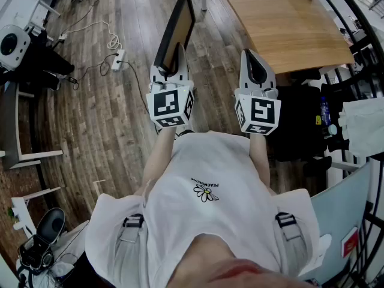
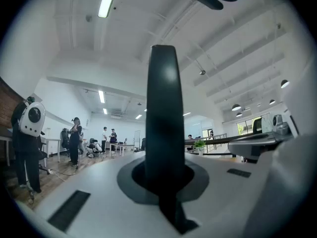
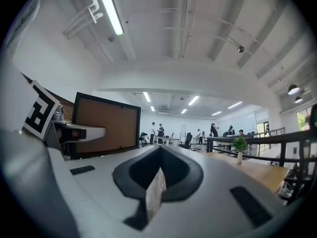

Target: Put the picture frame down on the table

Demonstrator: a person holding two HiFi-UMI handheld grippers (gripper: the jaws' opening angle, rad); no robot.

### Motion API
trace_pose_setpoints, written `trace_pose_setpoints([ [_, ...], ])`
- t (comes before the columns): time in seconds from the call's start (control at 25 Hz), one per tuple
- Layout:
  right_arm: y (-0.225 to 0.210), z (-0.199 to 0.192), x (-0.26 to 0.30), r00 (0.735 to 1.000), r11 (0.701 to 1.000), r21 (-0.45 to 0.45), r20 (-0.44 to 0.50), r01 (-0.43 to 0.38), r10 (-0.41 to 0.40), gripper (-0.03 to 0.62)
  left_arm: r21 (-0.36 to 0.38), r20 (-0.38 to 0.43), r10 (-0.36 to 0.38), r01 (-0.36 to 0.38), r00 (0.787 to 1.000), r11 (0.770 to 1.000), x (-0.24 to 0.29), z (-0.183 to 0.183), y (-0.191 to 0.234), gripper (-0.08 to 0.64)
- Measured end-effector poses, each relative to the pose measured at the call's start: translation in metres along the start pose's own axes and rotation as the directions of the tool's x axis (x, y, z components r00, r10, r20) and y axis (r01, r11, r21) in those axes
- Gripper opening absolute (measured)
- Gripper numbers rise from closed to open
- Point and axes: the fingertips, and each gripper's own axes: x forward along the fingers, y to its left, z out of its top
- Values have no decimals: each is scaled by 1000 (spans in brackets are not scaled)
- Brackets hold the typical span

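Note:
The picture frame, black-edged with a brown back, stands upright and edge-on in the air over the wooden floor, left of the table. My left gripper is shut on its lower edge. In the left gripper view the picture frame is a dark vertical bar clamped in my left gripper. My right gripper is held level beside it, near the table's front corner, shut with nothing in it. The right gripper view shows my right gripper with its jaws together and the picture frame off to the left.
A power strip with white cable lies on the floor to the left. Dark bags sit under the table's near edge. White furniture legs stand at the left. Several people stand far across the room.

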Motion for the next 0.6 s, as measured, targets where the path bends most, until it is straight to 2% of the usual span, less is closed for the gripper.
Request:
trace_pose_setpoints([
  [0.24,12,-3,8,998,996,67,-9,-57,58,8,-12,4,-3,4,1000,1000,3,2,4,25],
  [0.4,18,0,11,999,999,8,11,-51,51,8,-33,-3,15,-16,1000,999,0,-1,15,25],
  [0.6,25,10,6,992,996,13,90,-86,85,9,-60,-8,30,-31,1000,998,-1,-7,20,25],
])
